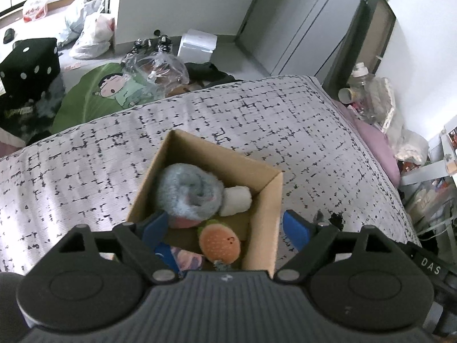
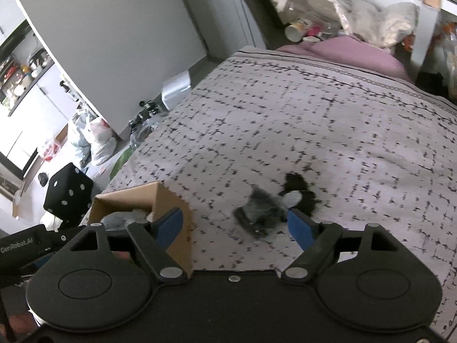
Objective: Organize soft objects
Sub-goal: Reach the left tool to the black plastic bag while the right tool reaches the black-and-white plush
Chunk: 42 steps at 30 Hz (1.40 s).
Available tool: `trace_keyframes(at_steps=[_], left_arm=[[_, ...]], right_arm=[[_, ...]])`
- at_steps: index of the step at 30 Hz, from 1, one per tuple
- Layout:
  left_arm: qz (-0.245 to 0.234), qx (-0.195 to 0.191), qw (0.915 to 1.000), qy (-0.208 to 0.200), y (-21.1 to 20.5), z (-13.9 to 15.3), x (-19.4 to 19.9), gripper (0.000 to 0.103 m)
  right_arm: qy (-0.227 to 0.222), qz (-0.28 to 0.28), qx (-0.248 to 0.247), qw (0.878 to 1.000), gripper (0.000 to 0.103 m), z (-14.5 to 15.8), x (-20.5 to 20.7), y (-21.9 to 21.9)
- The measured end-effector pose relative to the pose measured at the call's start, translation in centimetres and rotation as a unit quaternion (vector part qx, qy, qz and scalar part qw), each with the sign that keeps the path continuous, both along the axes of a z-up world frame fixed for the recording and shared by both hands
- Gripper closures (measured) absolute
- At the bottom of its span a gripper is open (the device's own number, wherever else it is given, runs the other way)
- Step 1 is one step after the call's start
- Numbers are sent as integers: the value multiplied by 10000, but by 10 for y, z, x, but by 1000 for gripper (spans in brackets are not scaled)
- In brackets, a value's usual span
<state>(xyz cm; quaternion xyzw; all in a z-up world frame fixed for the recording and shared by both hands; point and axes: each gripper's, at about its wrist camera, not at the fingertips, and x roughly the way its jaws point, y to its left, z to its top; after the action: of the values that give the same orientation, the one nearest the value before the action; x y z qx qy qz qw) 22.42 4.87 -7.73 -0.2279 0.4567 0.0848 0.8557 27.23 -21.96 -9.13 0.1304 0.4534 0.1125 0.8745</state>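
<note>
A cardboard box (image 1: 264, 214) stands on the patterned bed cover (image 1: 85, 165). In it lie a grey fluffy plush (image 1: 188, 191) with a white part (image 1: 237, 200), an orange burger plush (image 1: 219, 242) and a pink-blue soft item (image 1: 185, 258). My left gripper (image 1: 225, 228) is open and empty, its fingers astride the box's right wall. In the right wrist view the box (image 2: 174, 225) is at lower left. A black and grey soft toy (image 2: 274, 208) lies on the cover (image 2: 314, 114), just ahead of my open, empty right gripper (image 2: 235, 228).
The bed edge drops to a floor with a green cartoon cushion (image 1: 100, 91), plastic bags (image 1: 91, 34), a black dice-shaped stool (image 1: 28, 63) and a white box (image 1: 197, 45). A purple pillow (image 2: 342, 51) and clutter (image 1: 368, 97) lie at the bed's far right.
</note>
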Motion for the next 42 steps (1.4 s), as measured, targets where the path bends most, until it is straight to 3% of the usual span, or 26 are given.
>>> trace_keyframes(at_steps=[16,23,42], left_arm=[[-550,355,9979,20,-70,3,25,17],[-789,552,9954,10,-100,1,39,17],[-1058,651,9909,513,-157,-51,100,17]], right_arm=[[66,-352,273,9990,24,-23,2,-60],[306,-643,670,9952,42,-50,7,-81],[842,-702,1260,9860,65,-99,42,-91]])
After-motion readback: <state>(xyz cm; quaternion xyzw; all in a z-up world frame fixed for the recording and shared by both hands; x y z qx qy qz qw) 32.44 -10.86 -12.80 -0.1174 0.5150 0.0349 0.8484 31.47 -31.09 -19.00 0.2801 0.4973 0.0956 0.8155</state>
